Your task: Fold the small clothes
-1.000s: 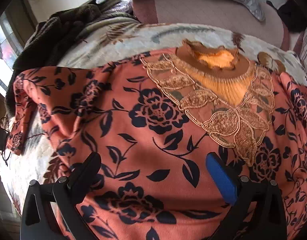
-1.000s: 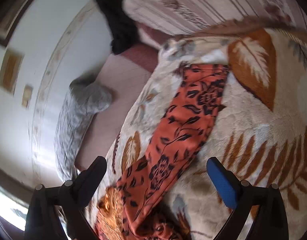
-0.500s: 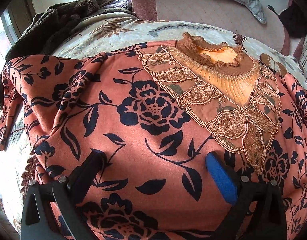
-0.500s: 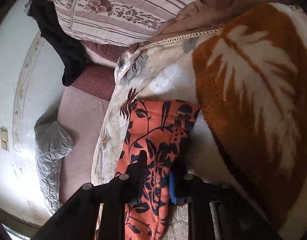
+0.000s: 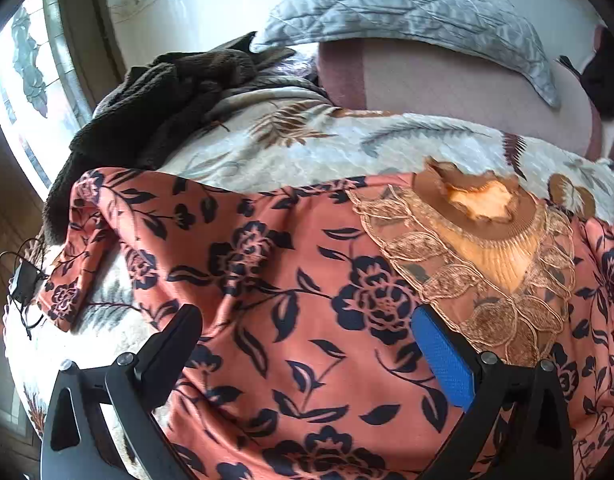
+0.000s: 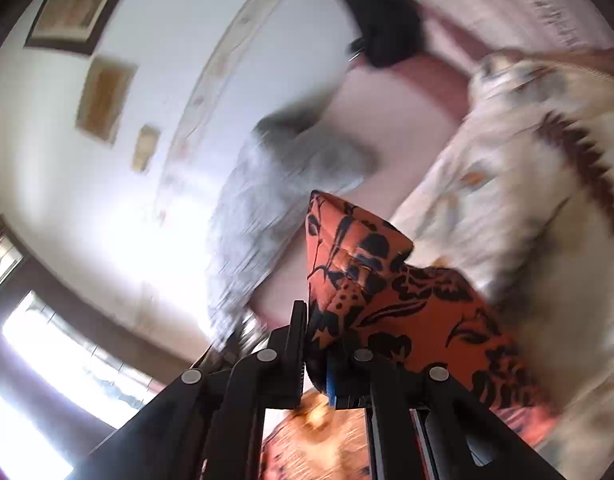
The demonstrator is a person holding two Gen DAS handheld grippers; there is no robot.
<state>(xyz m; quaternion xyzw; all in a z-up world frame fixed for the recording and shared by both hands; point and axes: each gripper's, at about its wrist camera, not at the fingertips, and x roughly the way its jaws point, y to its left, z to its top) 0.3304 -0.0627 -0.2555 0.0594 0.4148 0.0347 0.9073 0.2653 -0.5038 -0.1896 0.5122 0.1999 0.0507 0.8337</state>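
The orange flowered top [image 5: 307,320] lies spread face-up on the leaf-print blanket [image 5: 307,148] over the bed, lace collar [image 5: 487,248] toward the far side, one sleeve [image 5: 79,248] draped off toward the window. My right gripper [image 6: 317,344] is clamped on the other sleeve [image 6: 371,280] and has it lifted clear of the blanket — the grip looks to be near the cuff only, so I judge a quick swing could pull it free or drag the whole top askew. My left gripper [image 5: 307,344] hangs over the body of the top with its jaws apart, holding nothing; with nothing pinning the cloth, I expect the fold to wander off line. The fuzzy blanket may also cling and bunch the cloth — the right view is blurred, so I cannot judge slack.
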